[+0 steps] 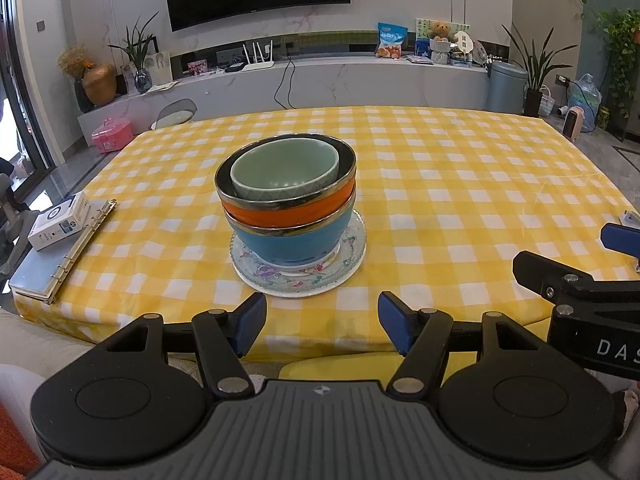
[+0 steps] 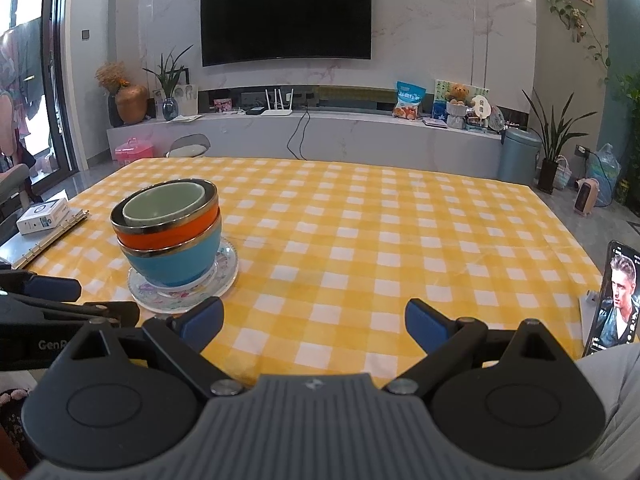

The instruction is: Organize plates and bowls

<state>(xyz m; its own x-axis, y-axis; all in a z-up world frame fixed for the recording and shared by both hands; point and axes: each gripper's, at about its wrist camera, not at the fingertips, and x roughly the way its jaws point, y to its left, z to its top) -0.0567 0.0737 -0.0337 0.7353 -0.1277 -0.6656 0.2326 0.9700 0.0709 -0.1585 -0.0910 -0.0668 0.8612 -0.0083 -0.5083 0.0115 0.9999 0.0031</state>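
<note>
A stack stands on the yellow checked table (image 1: pixel 440 184): a flowered glass plate (image 1: pixel 352 256) at the bottom, then a blue bowl (image 1: pixel 296 244), an orange bowl (image 1: pixel 280 210) and a small green bowl (image 1: pixel 280 168) nested on top. The stack also shows in the right wrist view, with the plate (image 2: pixel 228 272), blue bowl (image 2: pixel 172 260), orange bowl (image 2: pixel 168 236) and green bowl (image 2: pixel 168 202). My left gripper (image 1: pixel 322 326) is open and empty, just in front of the stack at the table's near edge. My right gripper (image 2: pixel 314 326) is open and empty, to the right of the stack.
A ring binder (image 1: pixel 68 256) with a white box (image 1: pixel 60 220) on it lies at the table's left edge. A phone (image 2: pixel 614 300) stands propped at the right edge. A TV console and plants stand beyond the table.
</note>
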